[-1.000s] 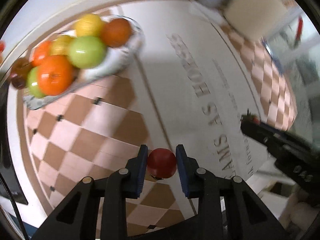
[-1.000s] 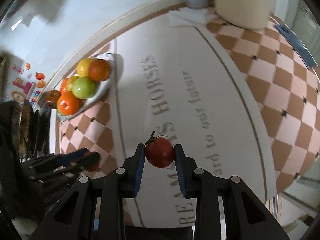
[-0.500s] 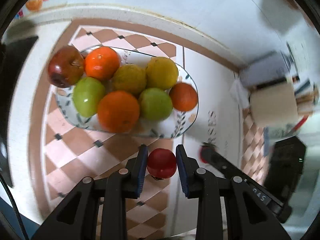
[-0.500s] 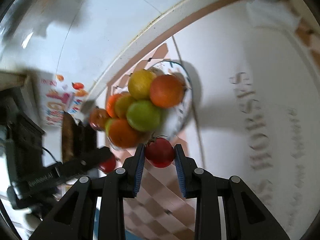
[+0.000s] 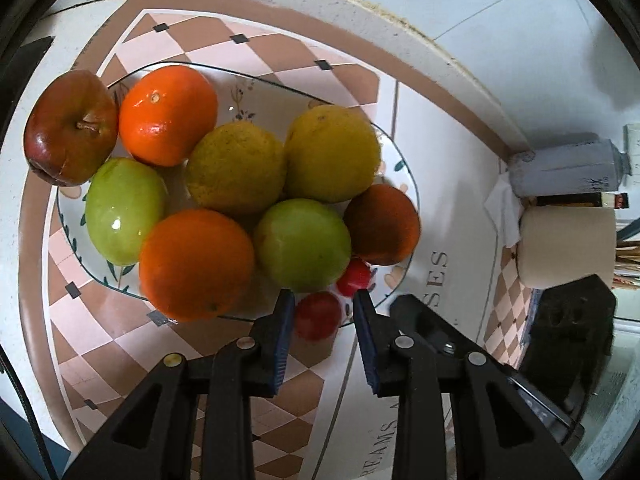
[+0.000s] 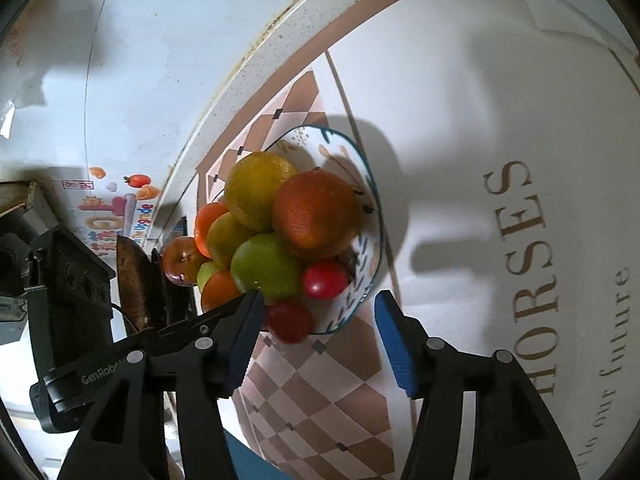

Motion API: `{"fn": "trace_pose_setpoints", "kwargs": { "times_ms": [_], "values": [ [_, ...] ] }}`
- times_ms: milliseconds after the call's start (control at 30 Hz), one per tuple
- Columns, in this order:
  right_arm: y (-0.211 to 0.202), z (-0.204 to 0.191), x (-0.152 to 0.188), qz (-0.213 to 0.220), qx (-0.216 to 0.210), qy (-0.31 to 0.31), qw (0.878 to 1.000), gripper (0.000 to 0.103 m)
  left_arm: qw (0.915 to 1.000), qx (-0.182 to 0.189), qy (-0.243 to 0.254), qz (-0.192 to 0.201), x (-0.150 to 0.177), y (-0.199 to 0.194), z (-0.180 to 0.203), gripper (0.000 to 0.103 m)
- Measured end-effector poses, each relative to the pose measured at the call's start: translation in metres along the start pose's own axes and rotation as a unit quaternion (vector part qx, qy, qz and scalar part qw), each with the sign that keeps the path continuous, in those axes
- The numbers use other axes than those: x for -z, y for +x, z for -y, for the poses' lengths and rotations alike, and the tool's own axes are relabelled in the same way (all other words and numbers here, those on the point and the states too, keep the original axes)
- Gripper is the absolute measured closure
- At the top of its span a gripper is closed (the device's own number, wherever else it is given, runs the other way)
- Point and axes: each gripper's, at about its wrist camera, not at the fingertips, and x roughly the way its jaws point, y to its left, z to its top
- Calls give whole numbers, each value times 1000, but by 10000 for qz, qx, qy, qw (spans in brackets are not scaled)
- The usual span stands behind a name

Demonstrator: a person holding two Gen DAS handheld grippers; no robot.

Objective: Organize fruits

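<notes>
Two small red tomatoes (image 5: 318, 315) (image 5: 353, 277) lie at your oval patterned plate (image 5: 408, 184) rim, lower centre; both grippers (image 5: 323, 312) (image 6: 320, 320) released. Either could roll off.

You are seeing "HORSES" and "our future" showing in gold letters on the white printed tablecloth (image 6: 460, 128) — and "GenRobo" is reading on the black plastic left gripper (image 6: 262, 312).

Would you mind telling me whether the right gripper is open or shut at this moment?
Open. The right gripper has its blue pads spread wide with nothing clamped; one red tomato already rests in the fruit bowl.
</notes>
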Motion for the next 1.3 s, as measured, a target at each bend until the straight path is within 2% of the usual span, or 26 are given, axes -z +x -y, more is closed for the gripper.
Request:
{"fn": "trace_pose_setpoints", "kwargs": {
  "times_ms": [67,133,233,300,400,433,467,567,667,933,1300],
  "values": [
    [-3,0,-1,-3,116,-41,9999,40,9999,-80,20,57,1,-3,1,74],
    [-8,-3,0,36,348,-172,9992,30,9997,-183,112,153,3,-9,4,72],
    [-18,-14,5,189,847,-554,9947,14,9973,-486,344,430,8,-26,5,51],
    [-24,-24,10,300,1324,-890,9867,13,9929,-788,566,695,14,-39,4,33],
    [-31,-41,20,438,1904,-1341,9715,7,9825,-1360,805,983,23,-54,-2,15],
    [-33,-48,25,506,2095,-1503,9649,7,9785,-1540,858,1066,26,-58,-6,13],
    [-34,-52,27,545,2192,-1594,9610,7,9732,-1774,898,1151,29,-61,-10,6],
    [-38,-69,37,692,2467,-1885,9481,6,9665,-2039,876,1290,34,-67,-23,5],
    [-43,-80,44,813,2584,-1995,9417,4,9655,-2101,772,1332,39,-71,-33,5],
    [-72,-100,67,1203,2650,-1942,9368,4,9592,-2104,837,1691,59,-97,-32,5],
    [-128,-131,136,1801,2629,-2126,9237,4,9441,-1983,1069,2407,120,-156,-16,5]
  ]
}}
